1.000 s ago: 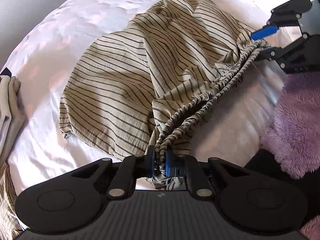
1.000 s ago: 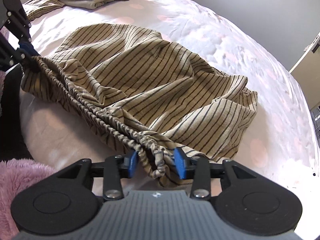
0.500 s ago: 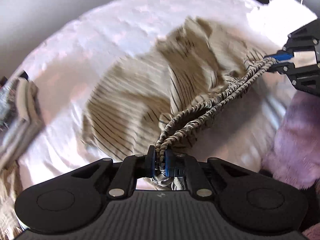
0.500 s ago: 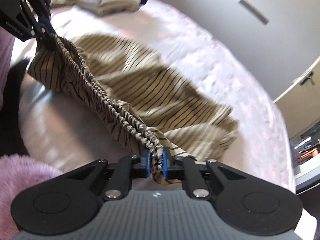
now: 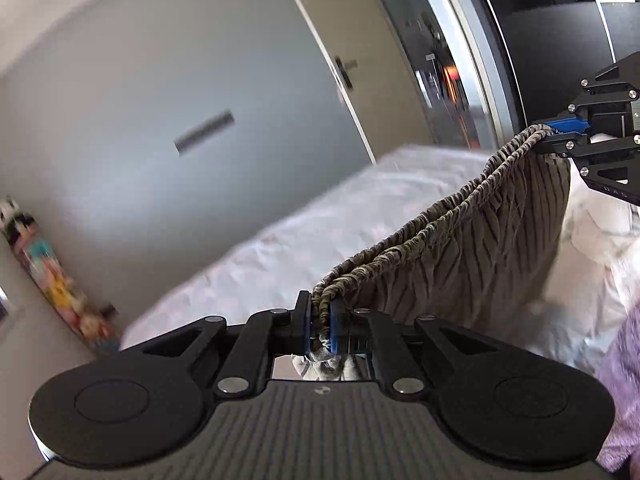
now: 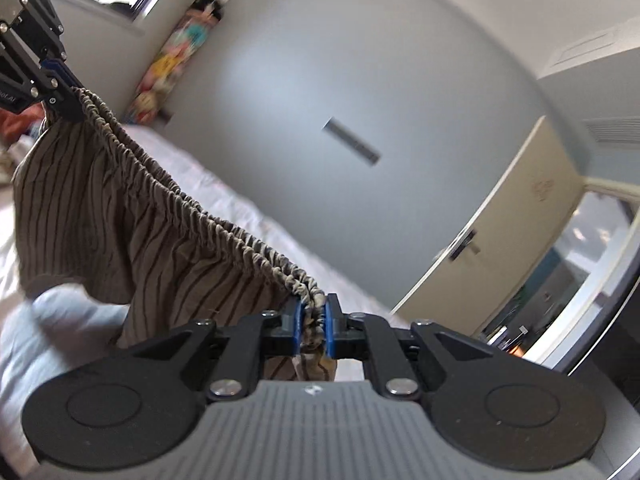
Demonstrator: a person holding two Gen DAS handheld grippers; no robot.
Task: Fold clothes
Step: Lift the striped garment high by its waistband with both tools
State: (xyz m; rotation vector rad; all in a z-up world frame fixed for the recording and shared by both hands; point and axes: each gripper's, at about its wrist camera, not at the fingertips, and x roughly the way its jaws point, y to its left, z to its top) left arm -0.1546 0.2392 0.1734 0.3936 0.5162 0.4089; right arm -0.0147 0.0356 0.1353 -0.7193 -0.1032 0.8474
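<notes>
While I hold striped garment (image 5: 472,256) up above bed (image 5: 280,256), left gripper (image 5: 320,322) and right gripper (image 6: 313,322) clamp opposite ends of elastic waistband (image 6: 192,204). Fabric looks light, soft, drapey. Waistband ends give me surest purchase; loose cloth hangs below, sways.

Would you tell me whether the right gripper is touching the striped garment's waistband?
Touching: the right wrist view shows the right gripper shut on the striped garment's waistband.
</notes>
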